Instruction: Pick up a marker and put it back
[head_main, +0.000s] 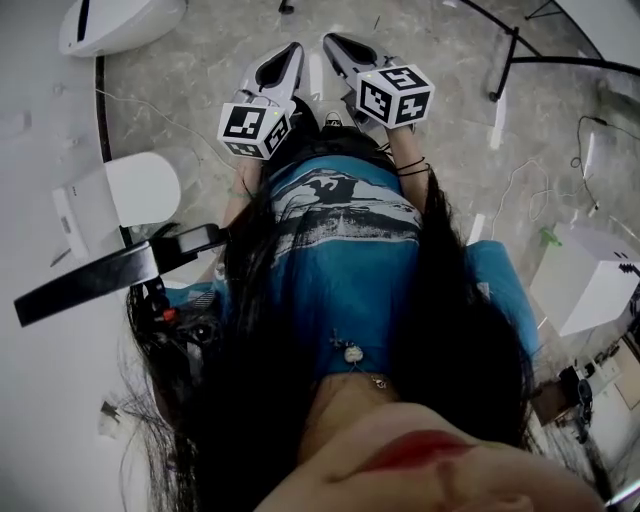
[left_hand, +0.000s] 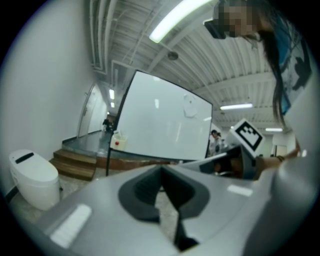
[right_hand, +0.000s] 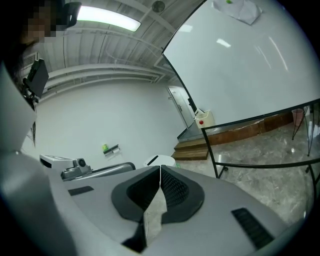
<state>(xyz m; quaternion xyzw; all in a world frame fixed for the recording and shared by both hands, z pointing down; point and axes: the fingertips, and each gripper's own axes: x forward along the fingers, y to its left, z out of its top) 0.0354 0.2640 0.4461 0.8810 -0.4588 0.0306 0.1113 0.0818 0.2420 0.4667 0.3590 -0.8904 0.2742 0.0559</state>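
Observation:
No marker shows clearly in any view. In the head view both grippers are held close together in front of the person's blue shirt (head_main: 345, 250), pointing away over the floor. The left gripper (head_main: 291, 50) has its jaws shut with nothing between them, and its own view shows the dark pads meeting at the left gripper's tips (left_hand: 161, 170). The right gripper (head_main: 335, 42) is likewise shut and empty, with the pads touching at the right gripper's tips (right_hand: 160, 169). Each carries a cube with square markers (head_main: 255, 125).
A large whiteboard (right_hand: 250, 65) on a black frame (head_main: 515, 60) stands ahead, with a small red-and-white box (right_hand: 204, 120) at its edge. A white rounded unit (left_hand: 32, 177) sits on the stone floor at left. A small green-and-black item (right_hand: 111, 148) hangs on the white wall.

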